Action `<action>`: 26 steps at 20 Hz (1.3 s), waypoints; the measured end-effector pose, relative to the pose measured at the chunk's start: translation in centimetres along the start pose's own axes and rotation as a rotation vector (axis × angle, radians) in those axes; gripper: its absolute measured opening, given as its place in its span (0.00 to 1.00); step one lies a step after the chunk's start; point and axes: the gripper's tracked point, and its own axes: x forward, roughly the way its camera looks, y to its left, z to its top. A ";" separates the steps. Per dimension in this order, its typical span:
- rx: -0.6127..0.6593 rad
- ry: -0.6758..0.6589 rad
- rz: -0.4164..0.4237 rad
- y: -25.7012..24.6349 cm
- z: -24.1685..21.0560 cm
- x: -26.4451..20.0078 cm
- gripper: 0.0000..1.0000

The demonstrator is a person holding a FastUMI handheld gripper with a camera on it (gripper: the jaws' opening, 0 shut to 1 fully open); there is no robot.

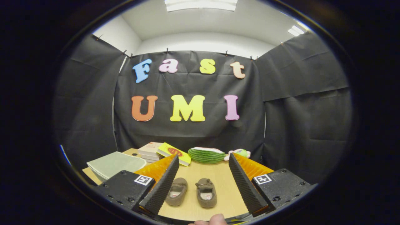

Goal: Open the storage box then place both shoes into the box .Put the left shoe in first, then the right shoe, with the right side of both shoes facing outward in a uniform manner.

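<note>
the gripper (200, 184) stood spread in the lower centre of the frame, both shoes (191, 192) lying lengthwise between its fingers, untouched.

Black cloth wall (293, 103) is hanging around my booth on three sides; ceiling light panels (201, 4) are glowing above, and a wooden bench (215, 175) is sitting below.
</note>
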 end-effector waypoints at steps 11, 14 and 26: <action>0.011 0.039 0.045 1.9 -1.0 0.8 1.00; 0.011 0.045 0.058 2.4 -1.0 0.9 1.00; 0.117 0.093 0.261 8.1 -1.7 1.6 1.00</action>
